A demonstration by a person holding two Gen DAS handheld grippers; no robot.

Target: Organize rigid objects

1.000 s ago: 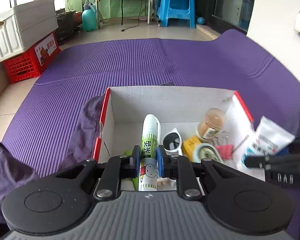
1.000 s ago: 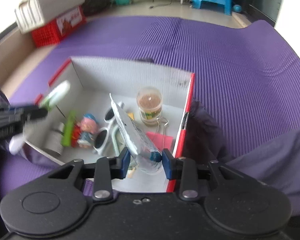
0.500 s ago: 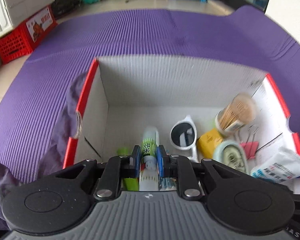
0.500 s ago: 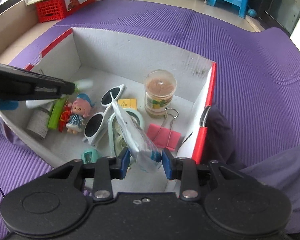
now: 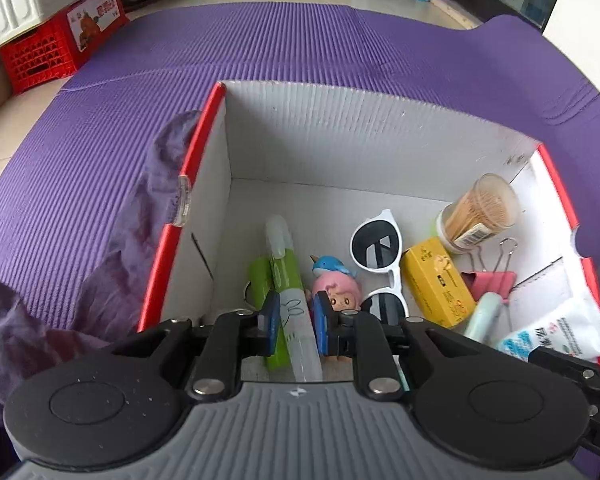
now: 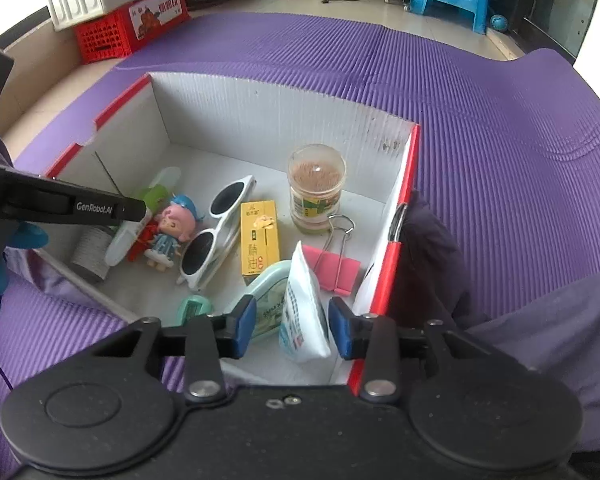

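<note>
Two items are going into the box (image 6: 284,116) at once — the right gripper (image 6: 292,326), jaws opening, frees the white pouch (image 6: 302,308) near the front wall; the left gripper (image 5: 294,320) pinches the glue stick (image 5: 290,280) low inside. Best let go only once each rests on the floor, clear of the doll (image 5: 338,290).

Ribbed purple foam mat (image 5: 284,44) here, matt all over, and on it the box (image 6: 300,120) shows white corrugated board with glossy red edging. Inside, glossy white plastic sunglasses (image 5: 380,256), a clear plastic toothpick jar (image 6: 317,188), a printed yellow paper carton (image 6: 260,236) and a pink binder clip (image 6: 334,266) with shiny wire handles. The soft pouch (image 6: 300,312) looks like smooth, faintly shiny plastic film, and crumpled purple cloth (image 5: 112,280) lies matt beside the box.
</note>
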